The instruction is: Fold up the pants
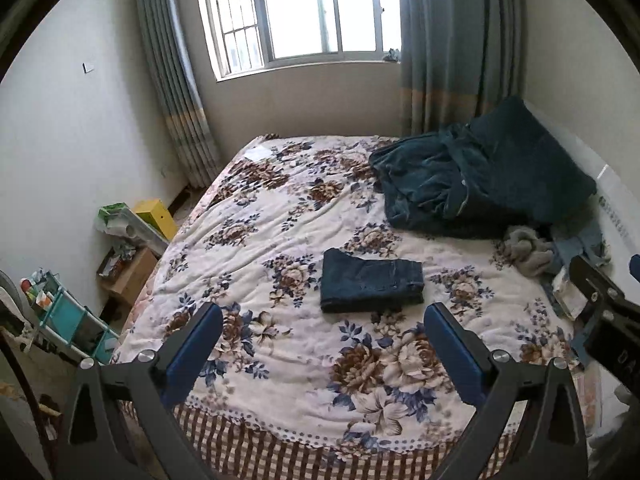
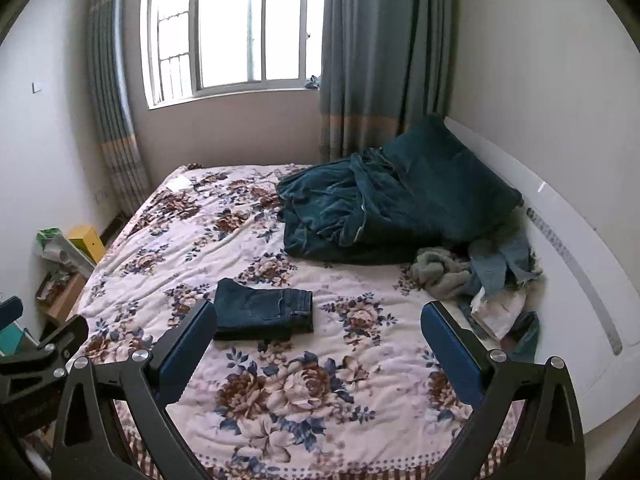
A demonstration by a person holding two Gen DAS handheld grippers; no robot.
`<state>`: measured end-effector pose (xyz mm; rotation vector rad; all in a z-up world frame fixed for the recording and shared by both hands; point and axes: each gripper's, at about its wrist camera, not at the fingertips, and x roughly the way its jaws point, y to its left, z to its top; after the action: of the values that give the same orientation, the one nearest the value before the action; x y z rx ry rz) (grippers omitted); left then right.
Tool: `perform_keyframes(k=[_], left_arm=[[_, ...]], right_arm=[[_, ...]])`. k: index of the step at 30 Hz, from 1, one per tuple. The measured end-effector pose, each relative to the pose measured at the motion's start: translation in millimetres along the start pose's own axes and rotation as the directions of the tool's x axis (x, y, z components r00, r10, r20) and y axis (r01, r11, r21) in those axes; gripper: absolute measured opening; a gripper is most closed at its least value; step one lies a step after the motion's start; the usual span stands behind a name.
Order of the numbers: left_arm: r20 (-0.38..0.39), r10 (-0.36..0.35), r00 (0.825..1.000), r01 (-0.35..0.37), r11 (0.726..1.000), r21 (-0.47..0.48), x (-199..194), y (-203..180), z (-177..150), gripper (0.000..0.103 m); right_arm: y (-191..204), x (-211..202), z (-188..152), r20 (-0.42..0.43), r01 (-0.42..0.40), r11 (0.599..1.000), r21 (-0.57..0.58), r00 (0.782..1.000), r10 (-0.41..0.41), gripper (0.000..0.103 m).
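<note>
Folded into a thick, soft but heavy denim block, pants lying mid-bed ahead of left gripper and right gripper, both spread wide, empty; best pinched at stacked edges.

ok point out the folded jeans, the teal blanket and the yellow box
folded jeans (image 1: 372, 286), left wrist view, middle of the top panel
teal blanket (image 1: 472, 176), left wrist view, centre of the crumpled heap
yellow box (image 2: 86, 242), right wrist view, its front face
</note>
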<state>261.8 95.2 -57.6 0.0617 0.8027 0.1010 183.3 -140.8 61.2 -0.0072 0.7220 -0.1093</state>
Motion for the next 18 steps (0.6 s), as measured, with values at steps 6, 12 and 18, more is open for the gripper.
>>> perform_keyframes(k=[6,12,18], left_arm=[[-0.011,0.015,1.000,-0.015,1.000,0.000,23.1,-4.2,1.0,0.103],[-0.017,0.017,1.000,-0.017,1.000,-0.005,34.0,-3.6,2.4,0.103],[-0.034,-0.002,0.999,0.001,1.000,-0.017,44.2,0.6,1.0,0.103]], right_arm=[[-1.7,37.1,-1.0,-0.021,0.018,1.000,0.008,1.000,-0.018,0.103],[2.3,60.3,-4.6,-0.042,0.024,1.000,0.001,0.999,-0.024,0.103],[6.8,65.0,-11.6,-0.053,0.021,1.000,-0.003,0.998,-0.021,0.103]])
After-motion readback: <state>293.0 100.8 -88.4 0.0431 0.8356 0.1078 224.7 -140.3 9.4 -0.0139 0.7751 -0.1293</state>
